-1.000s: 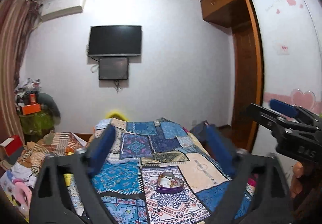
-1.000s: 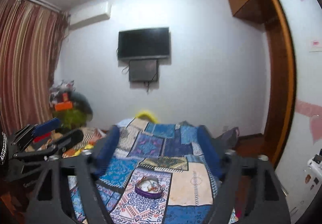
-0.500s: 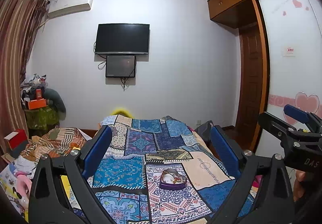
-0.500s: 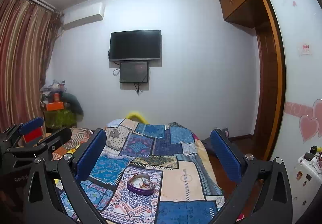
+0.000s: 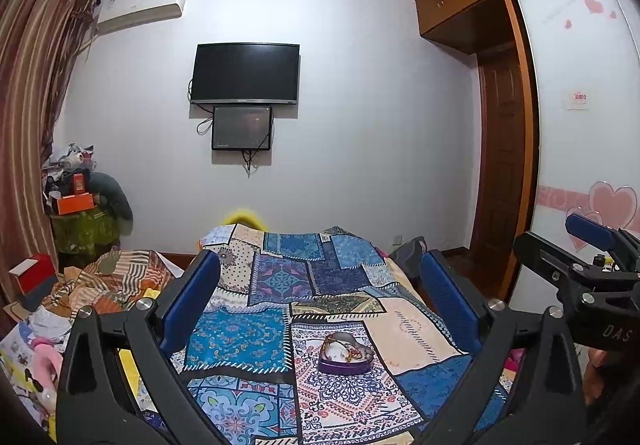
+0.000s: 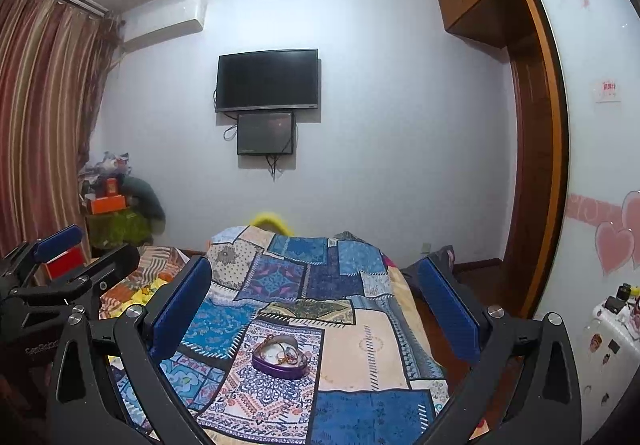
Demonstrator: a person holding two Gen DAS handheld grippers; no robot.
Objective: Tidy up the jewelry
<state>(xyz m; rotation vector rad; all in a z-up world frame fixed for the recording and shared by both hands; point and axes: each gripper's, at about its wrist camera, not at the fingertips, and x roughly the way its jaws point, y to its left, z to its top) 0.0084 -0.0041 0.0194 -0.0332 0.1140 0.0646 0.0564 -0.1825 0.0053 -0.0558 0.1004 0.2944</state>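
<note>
A purple heart-shaped jewelry box [image 5: 346,354] sits open on the patchwork bedspread [image 5: 288,281], with jewelry lying inside it. It also shows in the right wrist view [image 6: 280,357]. My left gripper [image 5: 320,285] is open and empty, held above the bed short of the box. My right gripper [image 6: 316,293] is open and empty too, at a similar height. The right gripper shows at the right edge of the left wrist view [image 5: 580,269], and the left gripper at the left edge of the right wrist view [image 6: 64,273].
A television [image 5: 245,73] and a smaller screen [image 5: 242,128] hang on the far wall. Clutter and boxes [image 5: 76,201] pile up at the left by the striped curtain [image 5: 28,105]. A wooden wardrobe [image 5: 500,165] with a sliding door stands at the right.
Both grippers have risen and tilted up a little, so the box sits lower in both views. Both stay open and empty.
</note>
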